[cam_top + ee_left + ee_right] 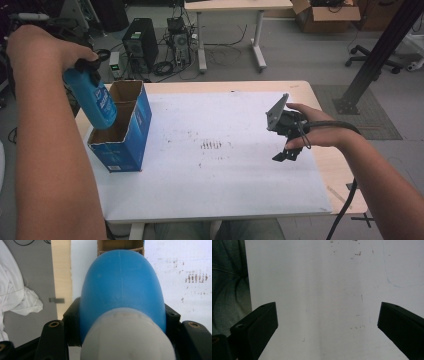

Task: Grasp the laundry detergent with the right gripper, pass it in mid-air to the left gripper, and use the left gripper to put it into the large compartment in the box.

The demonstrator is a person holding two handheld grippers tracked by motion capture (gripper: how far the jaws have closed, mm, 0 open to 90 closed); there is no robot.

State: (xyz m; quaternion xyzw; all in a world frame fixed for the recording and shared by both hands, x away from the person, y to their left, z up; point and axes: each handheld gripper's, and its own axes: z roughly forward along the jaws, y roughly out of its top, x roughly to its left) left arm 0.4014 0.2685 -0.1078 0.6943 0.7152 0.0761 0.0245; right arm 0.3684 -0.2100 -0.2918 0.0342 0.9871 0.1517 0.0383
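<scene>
Placing step: blue bottle [92, 100] clamped in left claw [87, 67], upper left, tilted above open blue box [131, 131]; right claw [286, 152] idle, jaws apart; next, lowering and release.

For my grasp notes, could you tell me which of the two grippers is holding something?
The left gripper is: its jaws clamp a blue bottle above the open blue box. The right gripper stands open, empty.
</scene>
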